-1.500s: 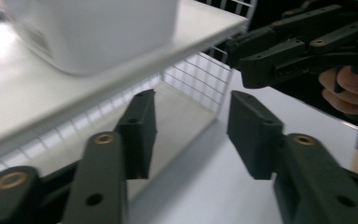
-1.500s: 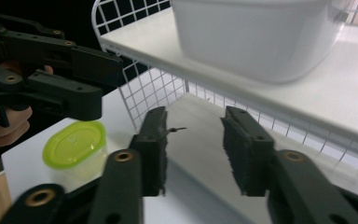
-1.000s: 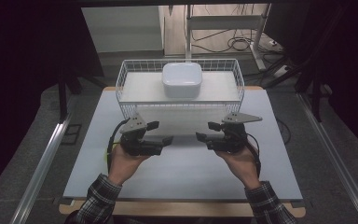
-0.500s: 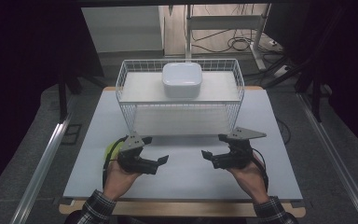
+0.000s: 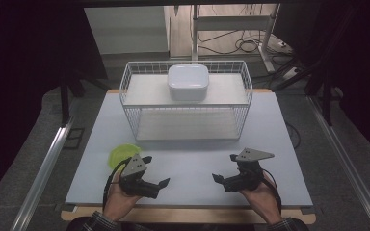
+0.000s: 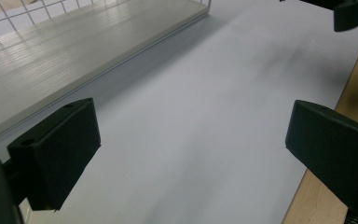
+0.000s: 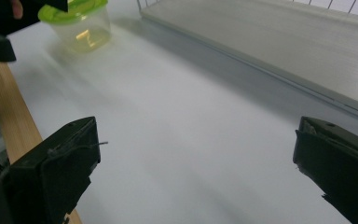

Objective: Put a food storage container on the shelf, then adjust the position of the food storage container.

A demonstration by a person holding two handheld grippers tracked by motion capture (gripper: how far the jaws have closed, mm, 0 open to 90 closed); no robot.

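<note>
High view shows both hand-held grippers low over the near edge of the white table (image 5: 192,163), each one carried in a hand and pointing inward toward the other. The left gripper (image 5: 160,185) has its jaws spread wide with nothing between them, and the right gripper (image 5: 220,181) is the same, open and empty. The small clear plastic container with the lime-green lid (image 5: 123,155) stands upright on the table just beside the left gripper, on its outer and far side, partly hidden behind the grey plate of that gripper. It is well apart from the right gripper, so the left hand is clearly the nearer one. The container is round, so it has no long axis to respect. Farther back stands the white wire basket shelf (image 5: 187,126), with a white square lidded box (image 5: 188,82) on its top board.
</note>
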